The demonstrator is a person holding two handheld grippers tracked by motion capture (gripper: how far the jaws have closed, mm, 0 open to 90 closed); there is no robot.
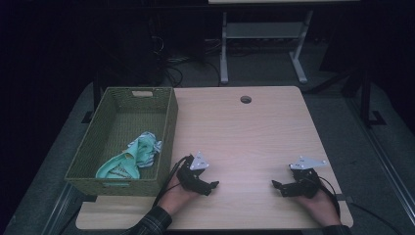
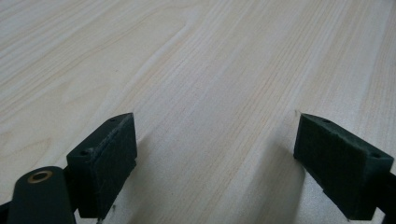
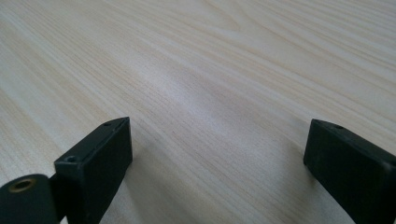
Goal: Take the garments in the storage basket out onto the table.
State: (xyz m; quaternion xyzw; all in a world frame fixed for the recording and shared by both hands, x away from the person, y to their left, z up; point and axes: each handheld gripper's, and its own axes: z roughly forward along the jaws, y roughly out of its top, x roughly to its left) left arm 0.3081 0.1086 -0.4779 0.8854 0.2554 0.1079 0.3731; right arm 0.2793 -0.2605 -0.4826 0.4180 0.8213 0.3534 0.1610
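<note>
High view: the left gripper and right gripper rest near the table's front edge, pointing toward each other, well apart. A green woven basket sits at the table's left edge; a mint-green cloth lies crumpled in its near end. Left gripper view: jaws spread wide over bare wood, nothing between them. Right gripper view: jaws likewise apart, empty. The cloth is judged light, soft and limp; pinch a raised fold at its top, clear of the basket wall.
</note>
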